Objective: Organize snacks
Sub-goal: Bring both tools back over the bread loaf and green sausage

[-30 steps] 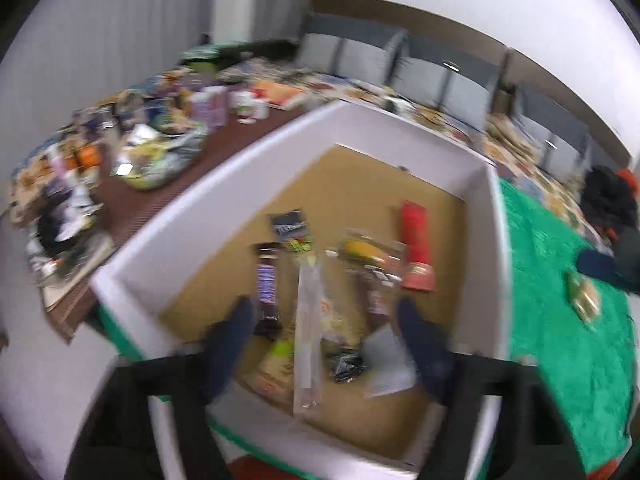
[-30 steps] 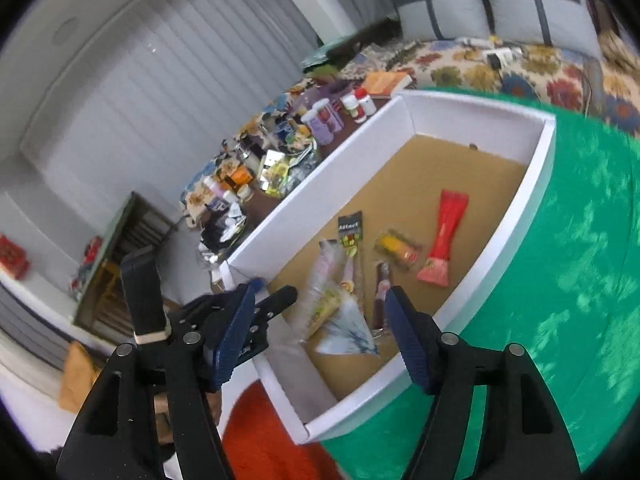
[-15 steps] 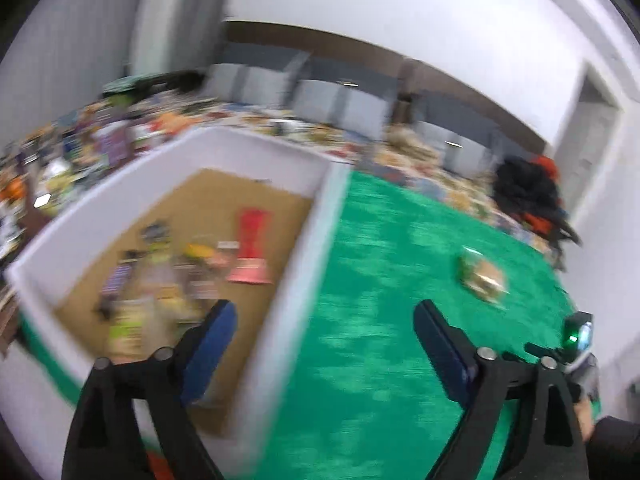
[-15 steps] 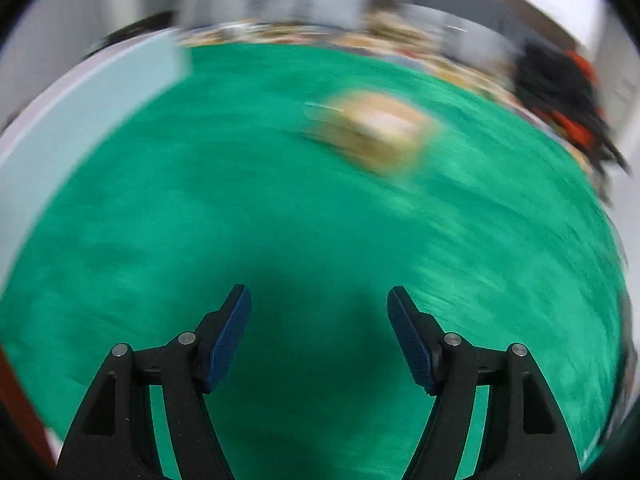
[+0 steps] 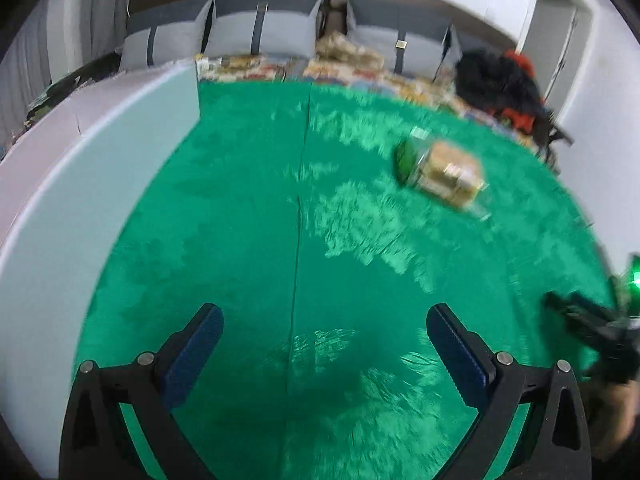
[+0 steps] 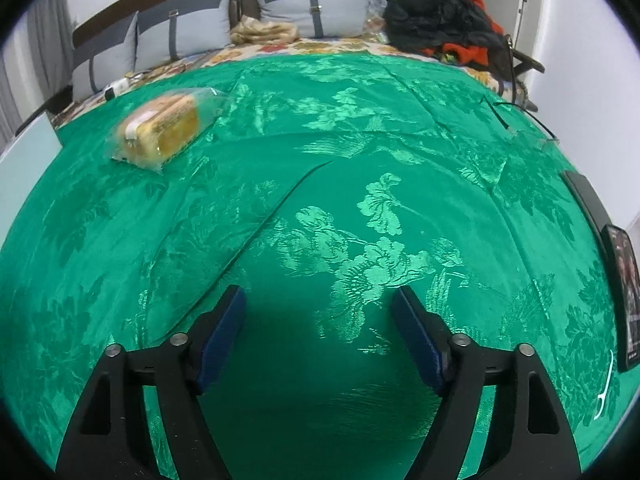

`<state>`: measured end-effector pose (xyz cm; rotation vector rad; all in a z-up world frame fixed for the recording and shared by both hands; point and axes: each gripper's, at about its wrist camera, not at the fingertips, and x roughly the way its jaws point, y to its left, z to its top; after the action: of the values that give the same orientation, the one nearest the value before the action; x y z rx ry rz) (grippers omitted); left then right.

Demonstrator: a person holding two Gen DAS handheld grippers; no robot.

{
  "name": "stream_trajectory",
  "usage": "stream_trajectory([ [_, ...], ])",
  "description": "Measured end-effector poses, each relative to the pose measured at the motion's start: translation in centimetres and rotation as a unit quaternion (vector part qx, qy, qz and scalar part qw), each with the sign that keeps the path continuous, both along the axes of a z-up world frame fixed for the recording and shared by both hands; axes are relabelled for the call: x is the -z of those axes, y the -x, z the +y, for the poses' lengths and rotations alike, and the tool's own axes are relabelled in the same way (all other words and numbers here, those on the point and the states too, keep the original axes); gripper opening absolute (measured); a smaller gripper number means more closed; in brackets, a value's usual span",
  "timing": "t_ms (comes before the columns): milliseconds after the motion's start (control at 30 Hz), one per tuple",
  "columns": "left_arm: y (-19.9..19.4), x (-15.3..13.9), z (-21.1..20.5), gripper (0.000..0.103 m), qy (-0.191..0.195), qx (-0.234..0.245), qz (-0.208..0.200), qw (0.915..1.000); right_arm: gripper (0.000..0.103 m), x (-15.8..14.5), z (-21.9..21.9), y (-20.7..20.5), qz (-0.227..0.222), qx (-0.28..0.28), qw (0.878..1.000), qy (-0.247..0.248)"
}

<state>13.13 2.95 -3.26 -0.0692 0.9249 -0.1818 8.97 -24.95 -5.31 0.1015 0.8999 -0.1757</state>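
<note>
The left gripper point(image 5: 324, 324), black-framed with blue pads, hangs over the shiny green floral-patterned cloth point(image 5: 248, 240); its jaws are opening, spread wide with only bare cloth between them. The right gripper point(image 6: 316, 308), built the same way, is also over the cloth, its jaws opening and empty too.

The one snack in sight is a clear plastic packet of golden-brown cake slices point(image 6: 160, 128), lying flat on the cloth, well apart from both grippers. From the right wrist it sits up and to the left, fairly sharp; from the left wrist the same packet point(image 5: 444, 172) is up and to the right and smeared by motion, so a green band at its near end (label or wrapper, I cannot tell) stays unclear.

Along the left edge of the left view runs the outer wall of a large white box point(image 5: 60, 208). Its inside is hidden from here, and only a corner of it point(image 6: 24, 148) shows in the right view.

At the far right of the left view, a black device with a green light point(image 5: 600, 320) is cut off by the frame and blurred. At the right rim of the right view lies a dark flat object point(image 6: 622, 280), too distorted to identify. Grey cushions point(image 6: 316, 12) and a heap of black and red clothing point(image 6: 444, 20) lie beyond the cloth.
</note>
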Motion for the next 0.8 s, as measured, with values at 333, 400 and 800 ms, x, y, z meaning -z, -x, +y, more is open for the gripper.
stream_trajectory([
  [333, -2.9, 4.6, -3.3, 0.101, -0.060, 0.023, 0.009, 0.9979, 0.083, 0.5, 0.0, -0.2, 0.001, 0.001, 1.000, 0.000],
  [400, -3.3, 4.6, -3.2, 0.101, -0.064, 0.032, 0.007, 0.9974, 0.083, 0.4, 0.0, -0.2, 0.002, 0.001, 1.000, 0.000],
  [800, -4.7, 4.8, -1.9, 0.103, -0.063, 0.023, 0.003, 0.9977, 0.084, 0.3, -0.1, -0.1, 0.002, 0.001, 1.000, 0.000],
])
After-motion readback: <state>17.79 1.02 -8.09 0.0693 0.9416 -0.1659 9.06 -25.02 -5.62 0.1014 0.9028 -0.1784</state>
